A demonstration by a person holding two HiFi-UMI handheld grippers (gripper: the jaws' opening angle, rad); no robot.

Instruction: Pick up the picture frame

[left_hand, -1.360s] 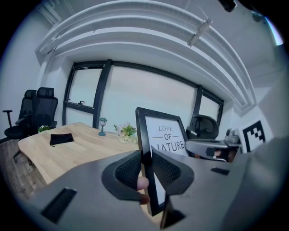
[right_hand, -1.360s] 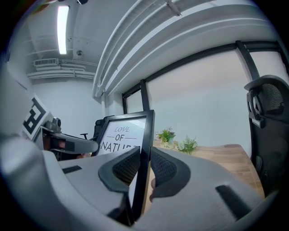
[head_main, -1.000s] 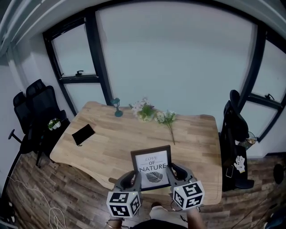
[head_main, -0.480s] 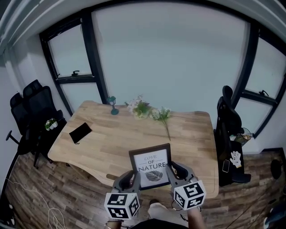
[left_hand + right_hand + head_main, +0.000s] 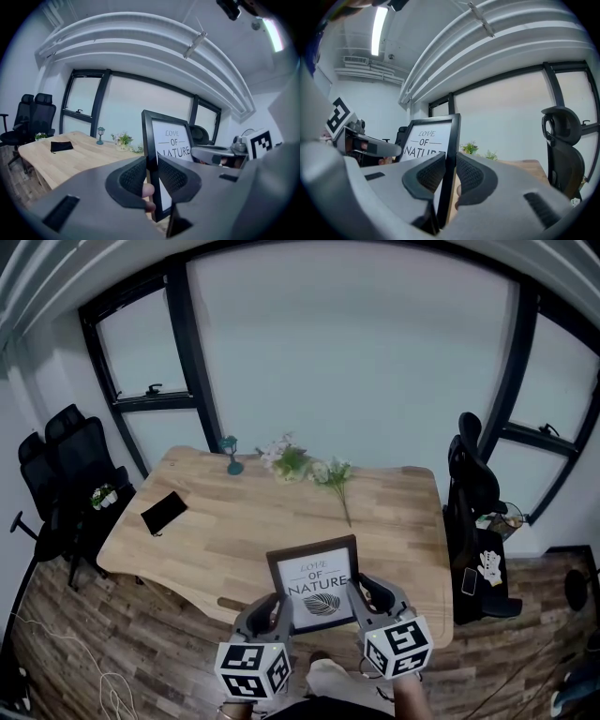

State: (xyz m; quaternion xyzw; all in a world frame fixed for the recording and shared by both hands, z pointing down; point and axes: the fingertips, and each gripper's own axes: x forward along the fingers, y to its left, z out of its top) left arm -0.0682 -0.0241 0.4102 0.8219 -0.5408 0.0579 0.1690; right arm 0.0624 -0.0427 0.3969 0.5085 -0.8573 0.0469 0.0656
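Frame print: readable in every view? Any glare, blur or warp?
Head view: frame small but sharp, print legible; window bars bowed by fisheye. Left gripper view: print clear, ceiling light blown out top right, corners vignetted. Right gripper view: print legible, bottom line partly behind right tongs; no glare.

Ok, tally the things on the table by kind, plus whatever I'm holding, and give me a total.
Picture frame, held: 1
Flower bunches: 2
Small teal lantern: 1
Flat black pouch: 1
Total: 5
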